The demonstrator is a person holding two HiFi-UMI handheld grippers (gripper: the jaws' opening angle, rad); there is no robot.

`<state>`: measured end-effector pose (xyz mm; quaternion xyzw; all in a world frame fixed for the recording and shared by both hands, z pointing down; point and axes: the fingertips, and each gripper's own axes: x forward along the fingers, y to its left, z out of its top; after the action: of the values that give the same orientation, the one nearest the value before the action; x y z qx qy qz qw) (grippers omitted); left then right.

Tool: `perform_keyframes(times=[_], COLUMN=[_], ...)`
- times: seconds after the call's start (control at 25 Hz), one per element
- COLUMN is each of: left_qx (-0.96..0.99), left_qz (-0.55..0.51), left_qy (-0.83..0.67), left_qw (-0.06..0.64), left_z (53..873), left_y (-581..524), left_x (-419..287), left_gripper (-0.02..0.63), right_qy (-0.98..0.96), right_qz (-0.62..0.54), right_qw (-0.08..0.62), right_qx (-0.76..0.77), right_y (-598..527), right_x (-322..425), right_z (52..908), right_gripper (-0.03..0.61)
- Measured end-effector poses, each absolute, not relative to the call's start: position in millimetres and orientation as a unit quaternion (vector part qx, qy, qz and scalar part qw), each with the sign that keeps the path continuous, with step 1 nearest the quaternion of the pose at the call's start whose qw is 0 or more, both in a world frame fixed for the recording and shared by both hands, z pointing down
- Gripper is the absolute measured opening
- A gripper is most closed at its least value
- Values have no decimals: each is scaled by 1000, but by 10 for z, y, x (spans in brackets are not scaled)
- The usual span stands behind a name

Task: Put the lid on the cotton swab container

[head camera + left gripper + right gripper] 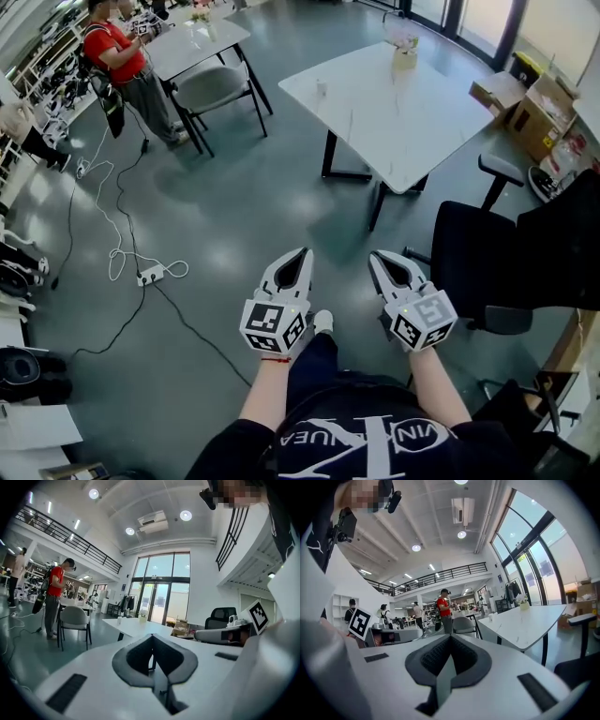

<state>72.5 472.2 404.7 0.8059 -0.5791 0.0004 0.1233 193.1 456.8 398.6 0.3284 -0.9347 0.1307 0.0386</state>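
Observation:
Both grippers are held side by side at waist height over the grey floor, away from any table. My left gripper [305, 252] is shut with nothing between its jaws; in the left gripper view its tips [151, 636] meet. My right gripper [376, 255] is also shut and empty, its tips [450, 637] touching. Ahead stands a white table [422, 122] with a small white cup-like thing [322, 88] near its left edge and a small pot with flowers [405, 52] at its far end. I cannot tell whether either is the cotton swab container. No lid is visible.
A black office chair [487, 262] stands close on the right. A grey chair [212, 89] and a second table [192, 42] are at the far left, with a person in a red shirt [117, 52]. Cables and a power strip [150, 275] lie on the floor left. Cardboard boxes [527, 103] sit far right.

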Motion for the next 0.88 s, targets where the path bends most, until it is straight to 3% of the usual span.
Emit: perform_keyframes(times=[0.88], left_qx=[828], left_qz=[-7], left_qy=[-546], left_qw=[126], left_z=[4033], left_y=[3082], left_x=[-179], left_gripper=[5], right_qy=[-927], right_qz=[131], right_qw=[47], right_qx=[348], right_y=[3005], right_x=[923], right_z=[3993], right_gripper=[3])
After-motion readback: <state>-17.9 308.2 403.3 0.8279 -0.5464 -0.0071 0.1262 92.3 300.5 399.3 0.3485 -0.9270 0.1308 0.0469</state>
